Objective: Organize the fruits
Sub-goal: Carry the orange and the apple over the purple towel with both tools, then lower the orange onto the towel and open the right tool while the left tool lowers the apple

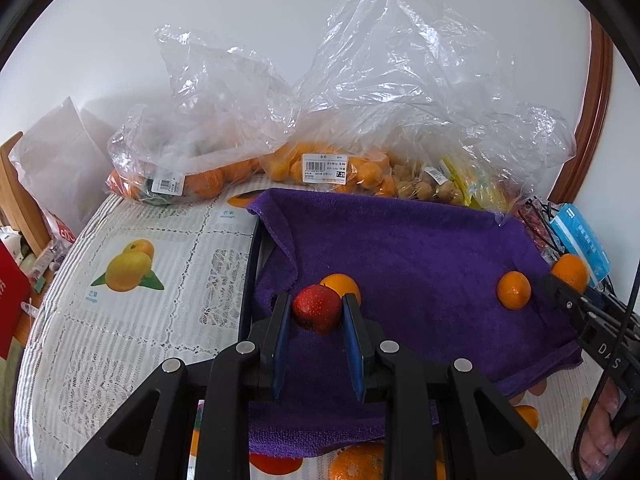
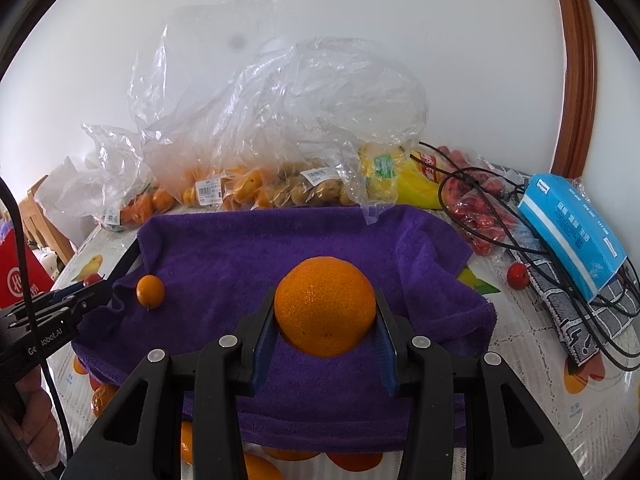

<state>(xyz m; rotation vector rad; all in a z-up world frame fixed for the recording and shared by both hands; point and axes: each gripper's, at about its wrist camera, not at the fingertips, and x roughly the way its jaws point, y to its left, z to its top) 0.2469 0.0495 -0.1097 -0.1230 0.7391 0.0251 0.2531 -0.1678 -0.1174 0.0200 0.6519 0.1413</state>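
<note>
My left claw (image 1: pixel 316 312) is clamped on a small red fruit (image 1: pixel 316 309), held just above the purple towel (image 1: pixel 420 264). The fruit is roundish, its long axis running crosswise between the blue pads; which way its stem end faces I cannot tell. A small orange (image 1: pixel 342 285) sits right behind it on the towel. Left of the towel the table (image 1: pixel 132 320) with its printed cover lies bare. Further right another small orange (image 1: pixel 514 290) rests near the towel's right edge, with open towel between the two. My right claw (image 2: pixel 325 316) grips a large orange (image 2: pixel 325 306), round, above the towel's middle. Clear bags of fruit (image 2: pixel 256 184) line the back wall. At the right, a blue box (image 2: pixel 572 232) and black cables (image 2: pixel 496 216) crowd the table edge.
</note>
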